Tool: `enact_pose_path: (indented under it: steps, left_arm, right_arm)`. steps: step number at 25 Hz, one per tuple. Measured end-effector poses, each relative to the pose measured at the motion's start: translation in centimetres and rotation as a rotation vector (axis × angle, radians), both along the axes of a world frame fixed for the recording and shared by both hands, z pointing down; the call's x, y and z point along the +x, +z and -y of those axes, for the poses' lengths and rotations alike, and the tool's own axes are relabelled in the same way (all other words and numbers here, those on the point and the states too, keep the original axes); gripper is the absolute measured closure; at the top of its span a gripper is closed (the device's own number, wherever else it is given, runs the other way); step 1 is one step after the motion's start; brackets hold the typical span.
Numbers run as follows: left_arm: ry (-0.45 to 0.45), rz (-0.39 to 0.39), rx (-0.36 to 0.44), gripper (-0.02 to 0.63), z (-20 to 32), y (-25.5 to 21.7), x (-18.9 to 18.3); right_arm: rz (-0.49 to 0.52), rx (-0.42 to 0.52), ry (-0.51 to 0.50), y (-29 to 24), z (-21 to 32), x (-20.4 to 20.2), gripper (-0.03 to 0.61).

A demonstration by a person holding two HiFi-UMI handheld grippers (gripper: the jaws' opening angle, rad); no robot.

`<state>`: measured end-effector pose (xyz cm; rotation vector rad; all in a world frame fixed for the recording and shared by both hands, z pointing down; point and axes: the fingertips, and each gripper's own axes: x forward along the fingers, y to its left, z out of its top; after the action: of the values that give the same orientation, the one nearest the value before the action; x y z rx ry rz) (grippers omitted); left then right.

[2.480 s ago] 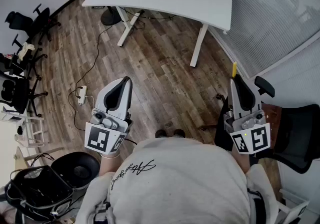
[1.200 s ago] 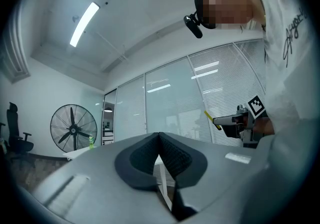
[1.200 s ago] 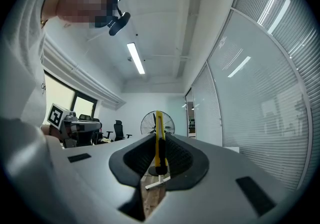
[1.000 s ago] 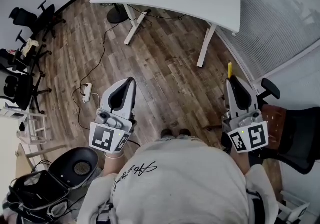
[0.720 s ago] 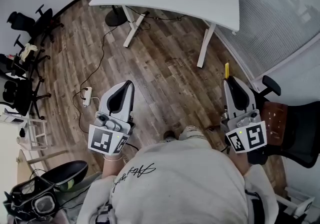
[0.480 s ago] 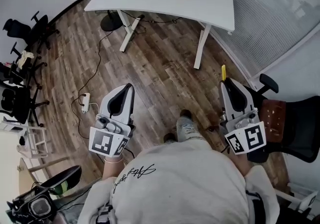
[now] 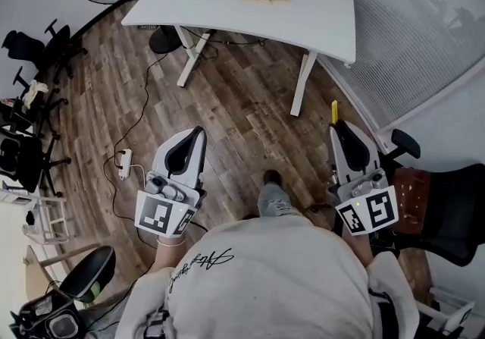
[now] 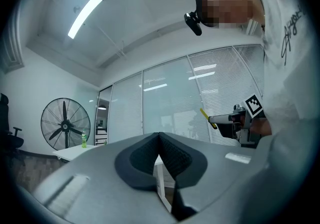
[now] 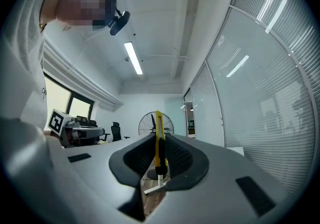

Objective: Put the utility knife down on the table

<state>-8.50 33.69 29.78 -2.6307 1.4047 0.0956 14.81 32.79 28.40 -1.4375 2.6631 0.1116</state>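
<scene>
pinching slim yellow utility knife (image 9: pixel 159 138), standing upright

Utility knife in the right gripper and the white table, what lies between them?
Only bare wooden floor lies between the utility knife, clamped in the right gripper, and the white table. The head view shows it.

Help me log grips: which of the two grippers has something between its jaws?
The right gripper: a yellow utility knife is clamped between its jaws, poking past the tips. The left gripper has its jaws closed on nothing.
</scene>
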Motion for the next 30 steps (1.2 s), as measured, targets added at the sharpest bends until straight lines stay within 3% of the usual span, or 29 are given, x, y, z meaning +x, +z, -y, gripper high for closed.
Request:
enact_pose_path:
  steps: [16,22,30]
  left_arm:
    - [-0.047,-0.023,0.029,0.621,16.2,-1.6,4.6]
    - [-0.076,-0.014,0.026,0.621,18.5,-1.4,5.7]
    - [-0.102,-0.016,-0.014,0.621,19.6,-0.6,3.8]
  right_arm:
    - [-0.010,0.029,-0.088,-2.2,16.6,3.5,0.523]
    - [-0.003,0.008,-0.125,-1.2,19.8,4.2,0.523]
    - [0.005,-0.022,-0.149,-0.5,21.3,2.5,0.523]
